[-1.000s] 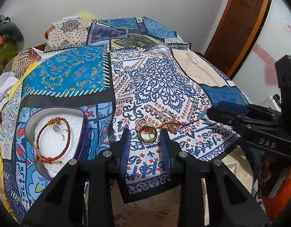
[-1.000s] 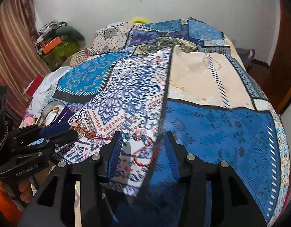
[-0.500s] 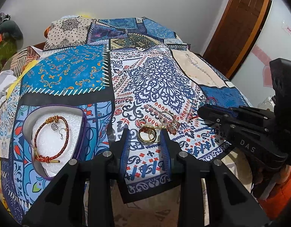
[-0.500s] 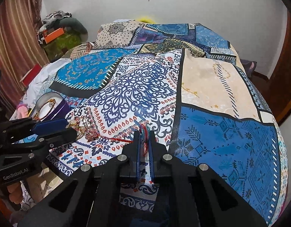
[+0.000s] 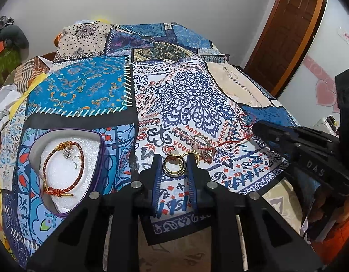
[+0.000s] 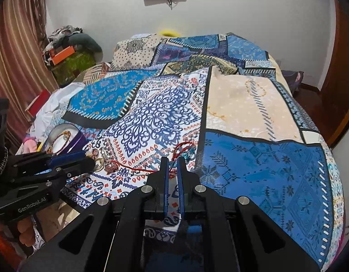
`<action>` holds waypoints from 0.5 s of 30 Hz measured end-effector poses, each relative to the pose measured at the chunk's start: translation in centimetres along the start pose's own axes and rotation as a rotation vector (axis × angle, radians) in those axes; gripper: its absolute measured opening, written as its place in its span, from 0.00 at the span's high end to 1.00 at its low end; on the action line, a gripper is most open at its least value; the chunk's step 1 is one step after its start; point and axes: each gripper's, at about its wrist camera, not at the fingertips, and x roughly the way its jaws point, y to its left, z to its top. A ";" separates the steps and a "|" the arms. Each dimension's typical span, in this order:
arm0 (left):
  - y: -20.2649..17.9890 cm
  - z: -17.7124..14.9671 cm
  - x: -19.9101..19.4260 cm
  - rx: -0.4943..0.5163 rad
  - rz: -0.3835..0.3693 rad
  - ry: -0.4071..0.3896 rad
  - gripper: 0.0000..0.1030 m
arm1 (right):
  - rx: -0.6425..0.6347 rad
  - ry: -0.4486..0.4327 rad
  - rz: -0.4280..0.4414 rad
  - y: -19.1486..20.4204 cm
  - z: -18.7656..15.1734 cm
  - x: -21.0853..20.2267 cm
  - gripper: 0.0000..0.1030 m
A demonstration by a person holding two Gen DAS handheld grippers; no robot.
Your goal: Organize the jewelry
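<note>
Right claw (image 6: pixel 172 161) pinched on red cord (image 6: pixel 138 170), left claw (image 5: pixel 173 158) agape around gold ring (image 5: pixel 173 166) — patchwork bedspread (image 6: pixel 253 104).

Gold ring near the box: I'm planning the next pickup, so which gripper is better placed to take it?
Left. The left gripper is open with the gold ring lying between its fingers. The right gripper is shut on the red string, farther from the ring.

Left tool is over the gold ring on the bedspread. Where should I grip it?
Grip the gold ring across its outer rim, coming straight down from above. It lies flat, centred between the open fingers of the left tool, so closing there should pinch both sides.
</note>
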 end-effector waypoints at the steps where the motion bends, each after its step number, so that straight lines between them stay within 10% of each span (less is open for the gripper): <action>1: 0.0 0.0 -0.2 0.000 -0.001 -0.003 0.80 | 0.004 -0.006 0.000 -0.1 0.1 -0.3 0.94; 15: -1.3 0.6 -3.9 0.029 -0.014 -0.082 0.80 | 0.007 -0.084 -0.018 -0.3 1.0 -3.4 0.94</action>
